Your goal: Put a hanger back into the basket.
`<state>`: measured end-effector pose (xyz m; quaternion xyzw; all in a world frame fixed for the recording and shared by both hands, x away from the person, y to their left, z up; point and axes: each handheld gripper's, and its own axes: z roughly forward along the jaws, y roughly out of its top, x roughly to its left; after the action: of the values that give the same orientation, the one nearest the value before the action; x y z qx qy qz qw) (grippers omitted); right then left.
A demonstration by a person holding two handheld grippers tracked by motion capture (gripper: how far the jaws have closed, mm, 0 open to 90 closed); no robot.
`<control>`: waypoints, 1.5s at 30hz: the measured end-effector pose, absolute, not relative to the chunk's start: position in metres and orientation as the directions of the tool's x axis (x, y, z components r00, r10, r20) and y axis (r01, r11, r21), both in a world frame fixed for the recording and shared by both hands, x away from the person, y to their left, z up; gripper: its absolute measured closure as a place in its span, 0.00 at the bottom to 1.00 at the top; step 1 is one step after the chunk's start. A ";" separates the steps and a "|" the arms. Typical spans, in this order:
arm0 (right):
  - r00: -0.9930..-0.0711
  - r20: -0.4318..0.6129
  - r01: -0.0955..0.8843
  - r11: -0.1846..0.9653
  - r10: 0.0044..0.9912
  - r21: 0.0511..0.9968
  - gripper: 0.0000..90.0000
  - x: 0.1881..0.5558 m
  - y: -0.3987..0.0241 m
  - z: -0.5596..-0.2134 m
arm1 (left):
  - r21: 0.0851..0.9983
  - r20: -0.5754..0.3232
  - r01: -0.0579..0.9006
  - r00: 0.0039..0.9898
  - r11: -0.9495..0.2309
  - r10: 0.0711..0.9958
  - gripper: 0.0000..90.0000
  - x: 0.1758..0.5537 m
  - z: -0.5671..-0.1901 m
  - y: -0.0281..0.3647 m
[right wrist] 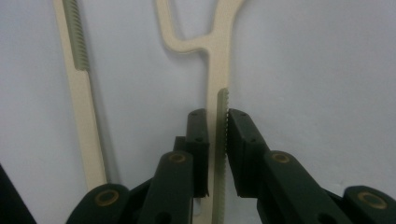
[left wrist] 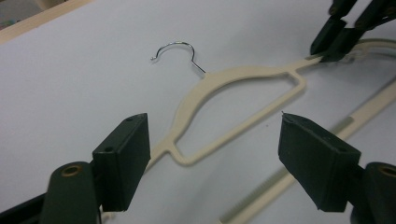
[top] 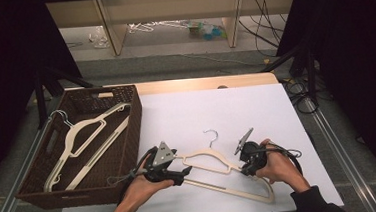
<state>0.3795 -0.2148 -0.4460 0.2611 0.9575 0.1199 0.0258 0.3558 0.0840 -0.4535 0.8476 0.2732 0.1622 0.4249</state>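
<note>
1. A cream plastic clothes hanger [top: 220,166] with a silver wire hook [top: 210,136] lies flat on the white table [top: 216,109], just to the right of the brown wicker basket [top: 128,140].
2. The right gripper [top: 244,168] is clamped on the hanger's right shoulder arm; in the right gripper view its two black jaws press on that arm [right wrist: 218,140] from both sides, at the ribbed grey non-slip strip.
3. The left gripper [top: 184,173] hangs over the hanger's left end, on the side nearer the basket. In the left gripper view its jaws stand wide apart, with the hanger's left shoulder [left wrist: 187,140] between them but not touched.
4. The hanger's lower bar [top: 232,188] runs toward the near table edge, away from the basket.
5. Inside the basket lies a second cream hanger [top: 86,143], its hook near the basket's left wall.
</note>
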 end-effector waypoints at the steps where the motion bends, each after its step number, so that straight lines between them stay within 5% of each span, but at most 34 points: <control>1: -0.862 0.008 0.493 0.835 0.506 0.244 0.88 0.379 -0.215 -0.444 | 0.800 0.033 0.344 0.793 -0.491 0.608 0.29 0.360 -0.456 0.081; 7: -0.877 -0.024 0.459 0.852 0.480 0.250 0.88 0.373 -0.216 -0.432 | 0.746 0.131 0.300 0.809 -0.594 0.573 0.33 0.380 -0.469 0.066; 21: -0.891 -0.058 0.422 0.867 0.451 0.265 0.88 0.365 -0.211 -0.415 | 0.702 0.089 0.327 0.841 -0.632 0.534 0.43 0.405 -0.481 0.036; 30: -0.903 -0.073 0.389 0.877 0.424 0.283 0.88 0.360 -0.207 -0.408 | 0.689 0.074 0.299 0.877 -0.660 0.475 0.64 0.411 -0.484 0.026; 45: -0.915 -0.046 0.362 0.867 0.401 0.341 0.88 0.363 -0.220 -0.407 | 0.702 0.100 0.180 0.933 -0.689 0.346 0.78 0.398 -0.441 0.046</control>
<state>0.3633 -0.2203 -0.4068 0.1978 0.9645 0.1651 0.0578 0.3981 0.0463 -0.4408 0.9121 0.1440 0.1129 0.3670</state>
